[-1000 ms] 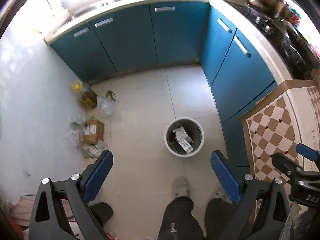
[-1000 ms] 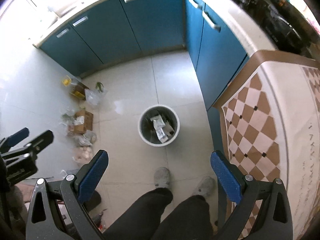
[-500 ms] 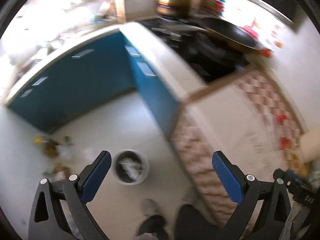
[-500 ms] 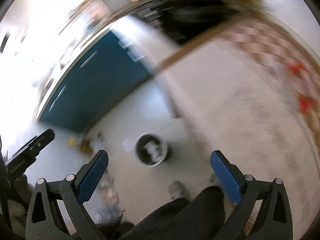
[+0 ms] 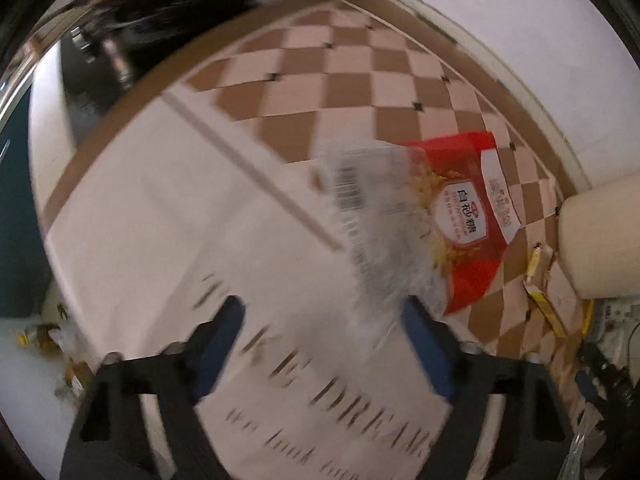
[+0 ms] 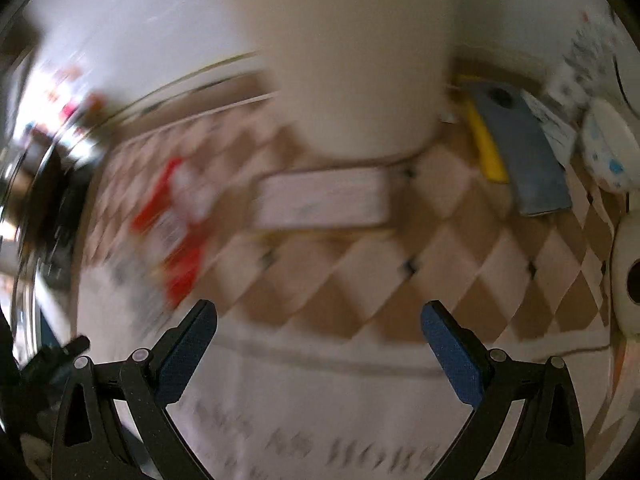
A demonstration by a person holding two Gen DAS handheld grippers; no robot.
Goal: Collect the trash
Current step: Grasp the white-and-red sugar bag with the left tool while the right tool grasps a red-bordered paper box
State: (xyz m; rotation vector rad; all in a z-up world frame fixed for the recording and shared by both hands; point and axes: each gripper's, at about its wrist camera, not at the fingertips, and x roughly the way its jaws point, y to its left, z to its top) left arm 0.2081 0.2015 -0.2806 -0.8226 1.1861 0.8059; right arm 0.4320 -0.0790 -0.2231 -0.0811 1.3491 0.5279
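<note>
A red and clear plastic food bag (image 5: 424,220) lies flat on the checkered tablecloth (image 5: 320,72). My left gripper (image 5: 324,320) is open and empty just in front of the bag's near edge. The bag shows blurred in the right wrist view (image 6: 172,232) at the left. A flat white packet (image 6: 320,200) lies on the cloth ahead of my right gripper (image 6: 318,320), which is open, empty and above the cloth. Small yellow wrappers (image 5: 540,292) lie at the right of the bag. Both views are motion-blurred.
A large cream cylinder (image 6: 360,60) stands at the back of the table, also in the left wrist view (image 5: 600,236). A grey card (image 6: 524,148) over a yellow item (image 6: 486,148), a small white bowl (image 6: 608,152) and a tape roll (image 6: 628,276) lie at the right. The stove (image 5: 140,8) is far left.
Both grippers swung up from the floor and its waste bin to the table top. The bin is out of view and the bag and packet are now in front of them.
</note>
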